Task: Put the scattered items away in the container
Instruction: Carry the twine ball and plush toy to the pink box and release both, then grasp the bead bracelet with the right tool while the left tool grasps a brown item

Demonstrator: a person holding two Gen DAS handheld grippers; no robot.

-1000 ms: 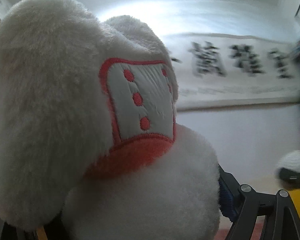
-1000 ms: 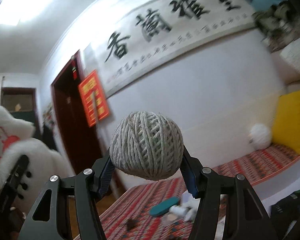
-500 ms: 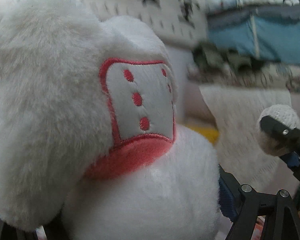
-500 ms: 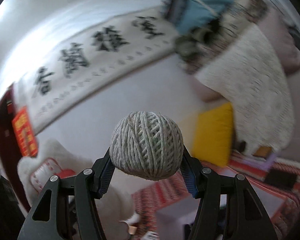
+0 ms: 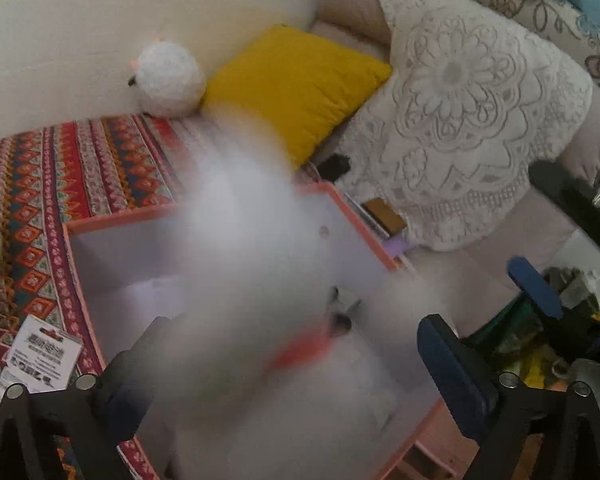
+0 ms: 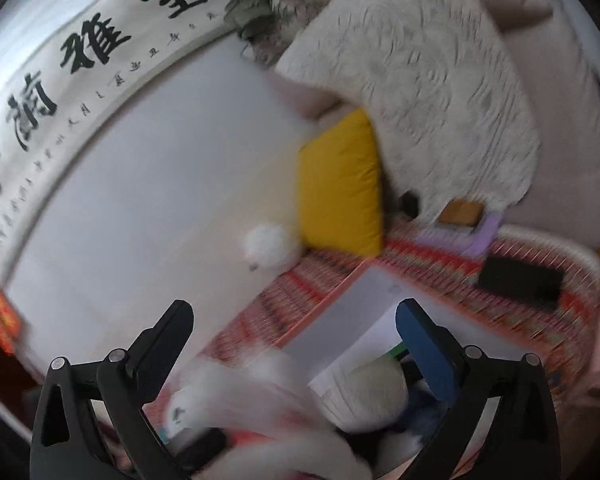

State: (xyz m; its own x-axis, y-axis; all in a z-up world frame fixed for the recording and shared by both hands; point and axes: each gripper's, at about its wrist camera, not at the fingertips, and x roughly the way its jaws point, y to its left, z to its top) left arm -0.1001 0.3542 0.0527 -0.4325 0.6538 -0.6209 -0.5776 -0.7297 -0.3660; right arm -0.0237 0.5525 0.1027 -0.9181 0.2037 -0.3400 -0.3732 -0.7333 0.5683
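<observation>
The left tongs [image 5: 284,364] stand spread wide, and the white plush toy [image 5: 260,264] shows between their fingers as a blurred mass apart from both pads, over the open orange-rimmed box [image 5: 364,224] that sits just ahead. The right tongs [image 6: 296,332] are spread as well, gripping nothing; the ball of twine [image 6: 364,396] lies below and between their fingers, inside the box [image 6: 340,284], beside the blurred plush toy [image 6: 260,392]. Beyond both tongs, a yellow cushion [image 5: 296,84] leans by the wall on the patterned cover [image 5: 84,168]
</observation>
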